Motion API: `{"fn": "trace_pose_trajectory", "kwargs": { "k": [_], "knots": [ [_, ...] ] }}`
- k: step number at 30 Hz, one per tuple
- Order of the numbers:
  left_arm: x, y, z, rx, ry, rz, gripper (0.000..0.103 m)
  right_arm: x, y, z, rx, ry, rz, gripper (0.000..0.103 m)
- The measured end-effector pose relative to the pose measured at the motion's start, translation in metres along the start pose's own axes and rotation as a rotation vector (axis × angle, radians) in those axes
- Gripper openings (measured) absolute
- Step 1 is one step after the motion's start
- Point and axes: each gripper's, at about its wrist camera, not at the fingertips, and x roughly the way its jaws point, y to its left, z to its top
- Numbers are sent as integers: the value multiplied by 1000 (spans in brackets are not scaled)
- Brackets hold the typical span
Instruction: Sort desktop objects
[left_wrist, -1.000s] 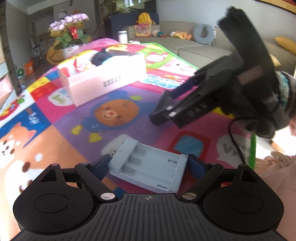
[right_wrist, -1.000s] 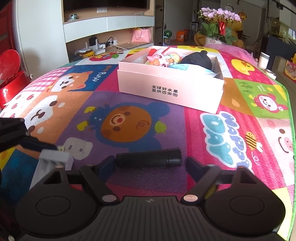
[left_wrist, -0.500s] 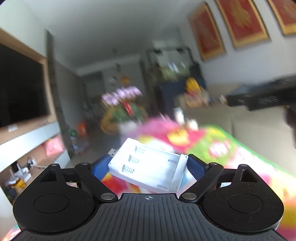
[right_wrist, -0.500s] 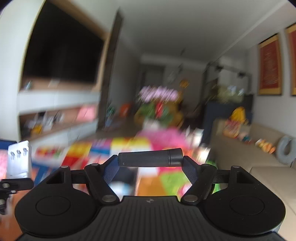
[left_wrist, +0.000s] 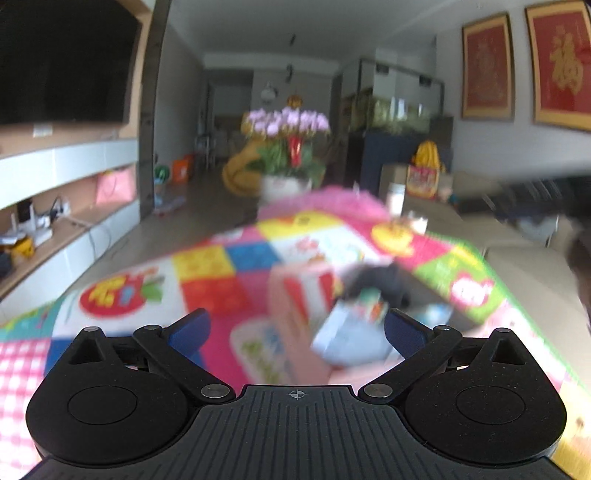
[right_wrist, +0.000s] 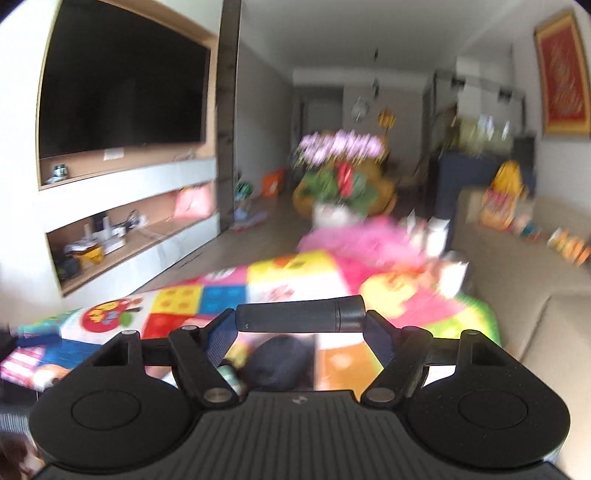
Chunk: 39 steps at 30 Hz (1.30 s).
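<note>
The left gripper points down over a bright cartoon-patterned mat, its jaws spreading wide, the blue pads clear of anything. Just beyond and between them a pale grey-blue block, smeared by motion and probably a battery holder, sits apart from both pads, over the open pink-white box. Inside the box lie a dark rounded thing and some small coloured items too blurred to name. Farther off, a pot of pink-purple flowers stands past the mat's far edge. A dark television fills the left wall; red framed pictures hang at right, above a beige sofa.
</note>
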Motion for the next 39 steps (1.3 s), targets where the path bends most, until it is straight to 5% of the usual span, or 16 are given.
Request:
{"fn": "trace_pose_trajectory", "kwargs": {
  "k": [5, 7, 12, 17, 26, 32, 39],
  "knots": [
    [-5, 4, -28, 26, 67, 30, 103, 66, 18, 3, 81, 134, 87, 76],
    [-9, 5, -36, 21, 71, 50, 103, 78, 23, -4, 68, 153, 71, 84],
    [-12, 4, -52, -29, 111, 43, 103, 62, 22, -36, 73, 153, 64, 99],
    [-18, -10, -67, -4, 159, 66, 103, 26, 13, -81, 43, 153, 26, 103],
    [-40, -47, -92, 72, 174, 129, 103, -19, 4, -165, 68, 294, 76, 103],
    [-17, -45, -92, 33, 259, 214, 103, 3, 2, -172, 29, 359, 52, 103],
    [-7, -35, -91, -41, 272, 229, 103, 27, -1, -166, 66, 372, -10, 103]
  ]
}}
